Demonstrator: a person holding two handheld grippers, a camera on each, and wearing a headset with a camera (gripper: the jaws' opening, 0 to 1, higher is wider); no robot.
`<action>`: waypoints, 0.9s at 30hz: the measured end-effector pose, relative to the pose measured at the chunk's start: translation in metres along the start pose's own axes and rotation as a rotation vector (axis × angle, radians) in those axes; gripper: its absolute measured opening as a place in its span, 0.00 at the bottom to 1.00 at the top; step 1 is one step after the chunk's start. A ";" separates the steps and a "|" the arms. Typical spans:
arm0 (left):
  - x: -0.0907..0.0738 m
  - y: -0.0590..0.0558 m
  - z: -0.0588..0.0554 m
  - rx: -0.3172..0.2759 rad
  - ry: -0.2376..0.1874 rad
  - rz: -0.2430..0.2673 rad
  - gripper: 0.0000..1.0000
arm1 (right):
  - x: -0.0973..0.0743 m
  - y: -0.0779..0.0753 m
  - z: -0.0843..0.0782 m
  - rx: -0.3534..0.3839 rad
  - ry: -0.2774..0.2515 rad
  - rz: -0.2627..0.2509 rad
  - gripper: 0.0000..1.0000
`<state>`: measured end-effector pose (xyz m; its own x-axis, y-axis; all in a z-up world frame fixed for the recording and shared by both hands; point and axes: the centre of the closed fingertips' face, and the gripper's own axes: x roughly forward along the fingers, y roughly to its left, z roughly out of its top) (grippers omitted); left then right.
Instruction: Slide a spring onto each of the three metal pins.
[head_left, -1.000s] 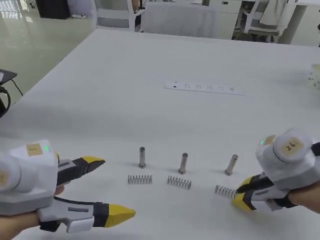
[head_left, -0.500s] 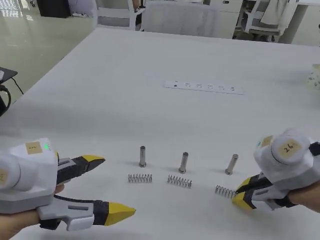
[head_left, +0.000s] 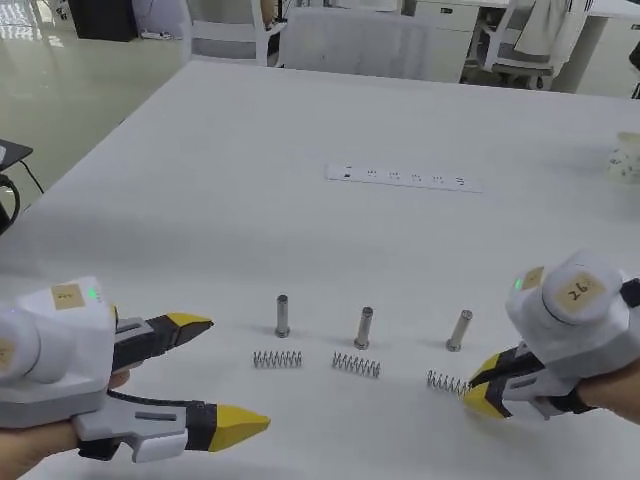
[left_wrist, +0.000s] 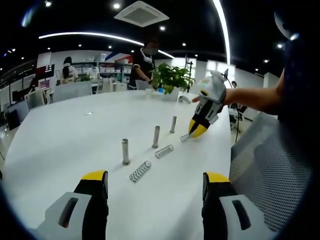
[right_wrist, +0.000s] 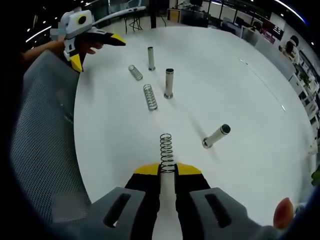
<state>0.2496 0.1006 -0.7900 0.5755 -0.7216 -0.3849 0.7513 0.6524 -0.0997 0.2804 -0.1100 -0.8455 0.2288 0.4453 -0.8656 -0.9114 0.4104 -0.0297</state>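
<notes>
Three short metal pins stand upright in a row on the white table (head_left: 300, 230): left pin (head_left: 282, 315), middle pin (head_left: 363, 327), right pin (head_left: 459, 330). In front of each lies a spring: left spring (head_left: 277, 359), middle spring (head_left: 356, 365), right spring (head_left: 445, 382). My right gripper (head_left: 478, 386) is low on the table, shut on the near end of the right spring (right_wrist: 167, 145), its jaws almost together (right_wrist: 167, 169). My left gripper (head_left: 220, 373) hovers wide open and holds nothing, left of the row (left_wrist: 155, 177); the left pin (left_wrist: 125, 151) and left spring (left_wrist: 140, 170) lie just ahead.
A white power strip (head_left: 403, 177) lies across the table's middle, well behind the pins. A pale cup (head_left: 627, 157) sits at the far right edge. Chairs (head_left: 360, 40) stand past the far side. A potted plant (left_wrist: 171, 77) and a grey mesh chair (left_wrist: 265, 150) appear in the left gripper view.
</notes>
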 end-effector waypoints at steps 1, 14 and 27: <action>0.000 -0.001 0.000 0.002 0.000 -0.003 0.72 | -0.001 0.001 0.000 0.000 -0.001 0.001 0.08; 0.003 -0.014 0.009 0.055 0.017 -0.065 0.63 | -0.014 0.006 0.015 -0.035 -0.005 -0.001 0.08; 0.003 -0.021 0.024 0.090 0.020 -0.124 0.54 | -0.029 0.015 0.039 -0.082 -0.021 0.014 0.08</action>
<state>0.2439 0.0790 -0.7669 0.4703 -0.7903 -0.3928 0.8428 0.5342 -0.0656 0.2736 -0.0860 -0.8019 0.2225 0.4673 -0.8557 -0.9391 0.3383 -0.0595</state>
